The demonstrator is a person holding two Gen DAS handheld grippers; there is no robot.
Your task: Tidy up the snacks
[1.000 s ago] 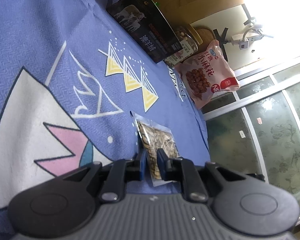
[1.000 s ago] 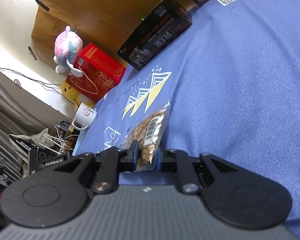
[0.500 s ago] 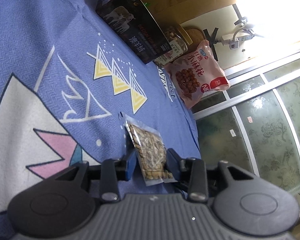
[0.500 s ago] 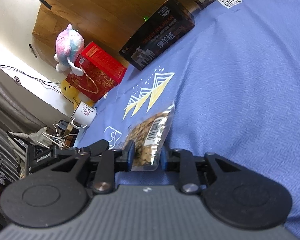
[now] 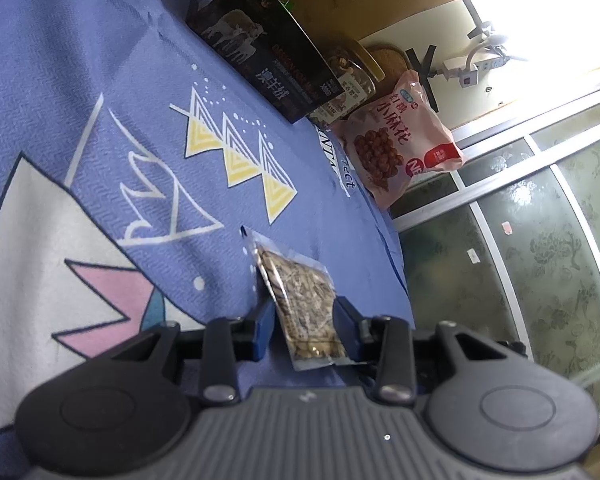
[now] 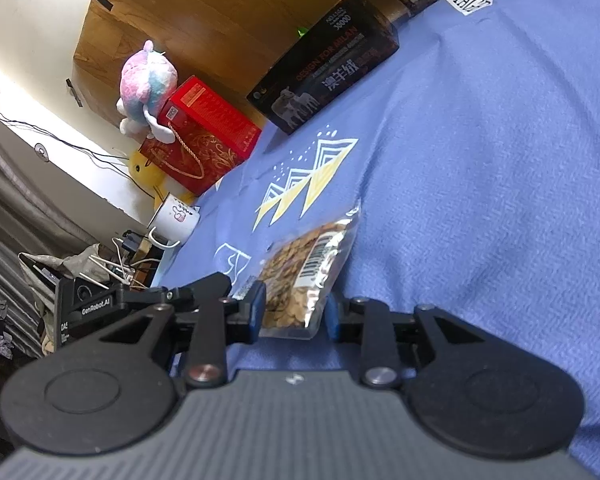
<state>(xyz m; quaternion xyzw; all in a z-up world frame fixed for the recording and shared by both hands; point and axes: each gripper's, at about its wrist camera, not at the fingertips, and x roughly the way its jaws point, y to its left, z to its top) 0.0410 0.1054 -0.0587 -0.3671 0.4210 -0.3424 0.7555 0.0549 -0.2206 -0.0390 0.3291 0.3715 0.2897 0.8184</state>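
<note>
Blue cloth [image 5: 148, 92]; yellow triangles [image 5: 236, 160]

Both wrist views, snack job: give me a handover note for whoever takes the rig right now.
Left gripper: jaws just opened, seed packet loose between them on the cloth.
Right gripper: jaws just opened, barcoded packet loose between them.
Pink bag, jar and black box sit at the cloth's far edge.
Done: both packets set down. Left: probably back off, then tidy the rest.
</note>
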